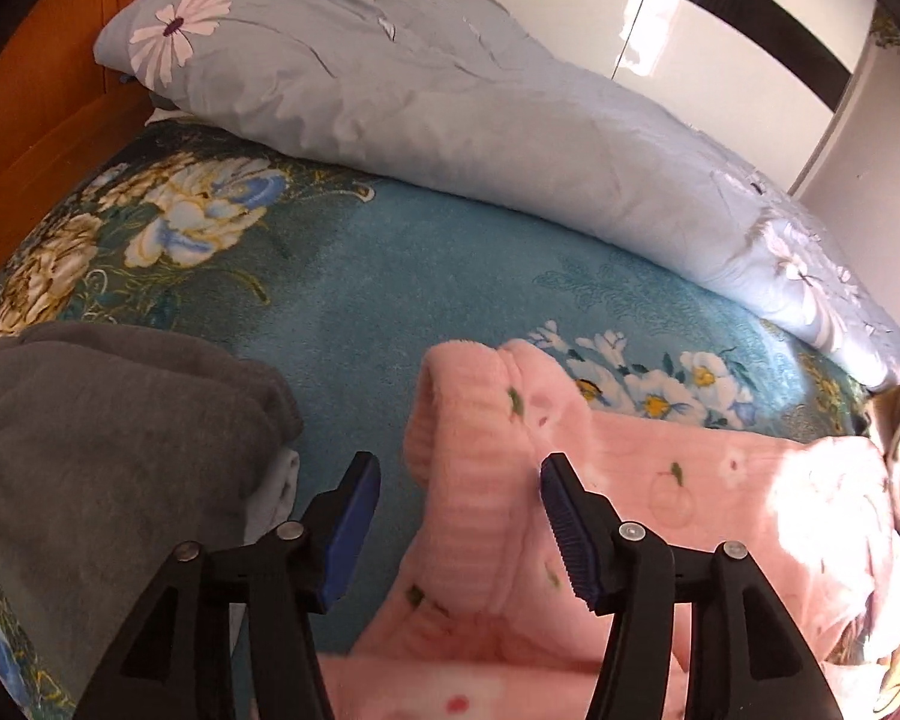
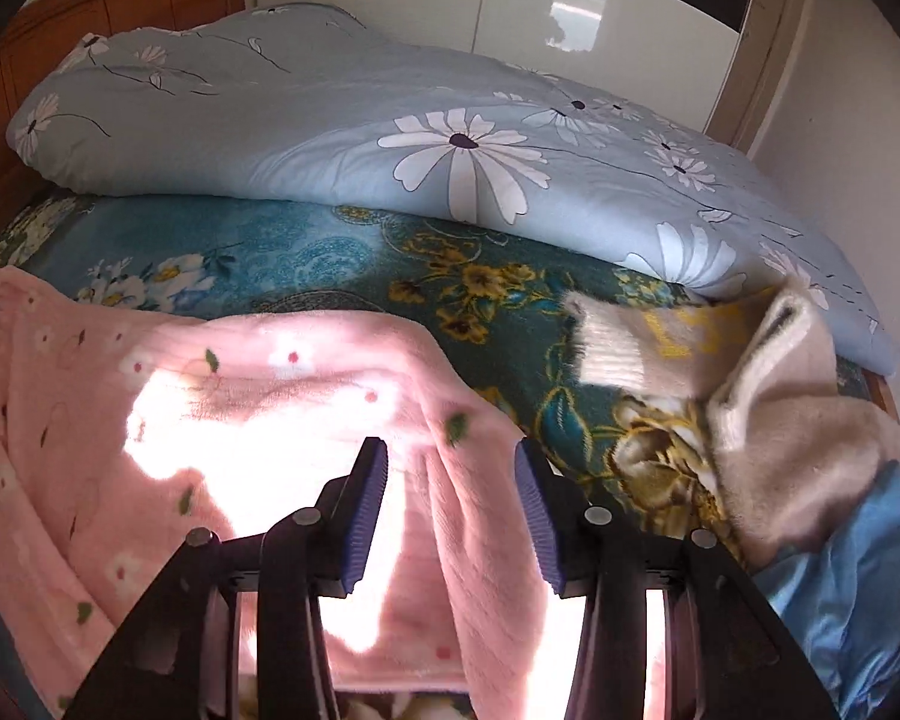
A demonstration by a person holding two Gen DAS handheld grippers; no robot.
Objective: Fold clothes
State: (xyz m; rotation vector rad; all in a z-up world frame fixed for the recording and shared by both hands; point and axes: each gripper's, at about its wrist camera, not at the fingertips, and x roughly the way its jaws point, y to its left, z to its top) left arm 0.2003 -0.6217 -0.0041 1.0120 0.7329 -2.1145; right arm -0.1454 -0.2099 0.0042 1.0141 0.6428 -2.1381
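Pink pyjama top (image 1: 660,468) spread on the bed (image 1: 390,276), left gripper (image 1: 459,516) and right gripper (image 2: 450,498) jaws wide over it, grey garment (image 1: 108,432) near left, quilt (image 2: 360,132) far side.

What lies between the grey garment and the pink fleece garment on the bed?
Only bare teal blanket separates the grey garment from the pink fleece garment, in the left wrist view.

Pink fleece garment (image 1: 660,480) with small flowers; teal floral blanket (image 1: 390,276); pale-blue daisy duvet (image 2: 342,120); grey garment (image 1: 102,420)
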